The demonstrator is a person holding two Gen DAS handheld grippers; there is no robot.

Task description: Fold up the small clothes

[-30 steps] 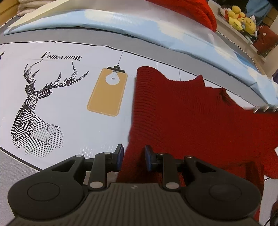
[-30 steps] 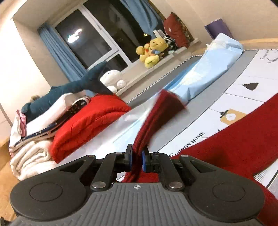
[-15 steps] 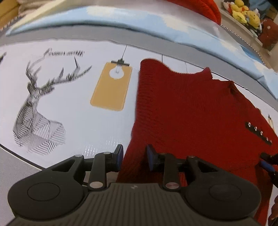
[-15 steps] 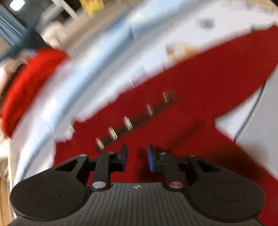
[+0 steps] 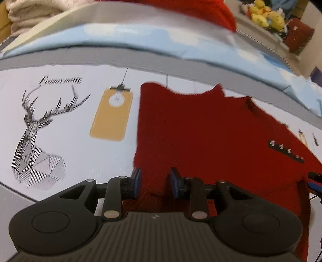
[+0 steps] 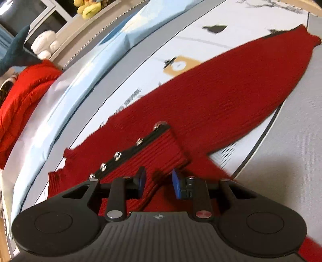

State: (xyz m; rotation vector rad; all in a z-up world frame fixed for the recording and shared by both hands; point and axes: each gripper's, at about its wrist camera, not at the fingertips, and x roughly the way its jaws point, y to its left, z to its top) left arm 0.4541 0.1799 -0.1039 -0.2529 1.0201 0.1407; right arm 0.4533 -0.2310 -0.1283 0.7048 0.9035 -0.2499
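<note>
released since a second ago: right gripper [image 6: 157, 184] fingers now apart, folded ribbed cuff with black snap-stud strip [image 6: 140, 149] beneath. left gripper [image 5: 154, 182] likewise apart over red rib-knit sweater [image 5: 201, 131], flat on white printed bedsheet [image 5: 70, 141].

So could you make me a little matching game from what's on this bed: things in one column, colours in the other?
Things:
1. sweater
2. deer print
3. lamp tag print
4. plush toys

Colours:
A. yellow
B. black lines
C. dark red
D. tan

Pairs: 1-C, 2-B, 3-D, 4-A
</note>
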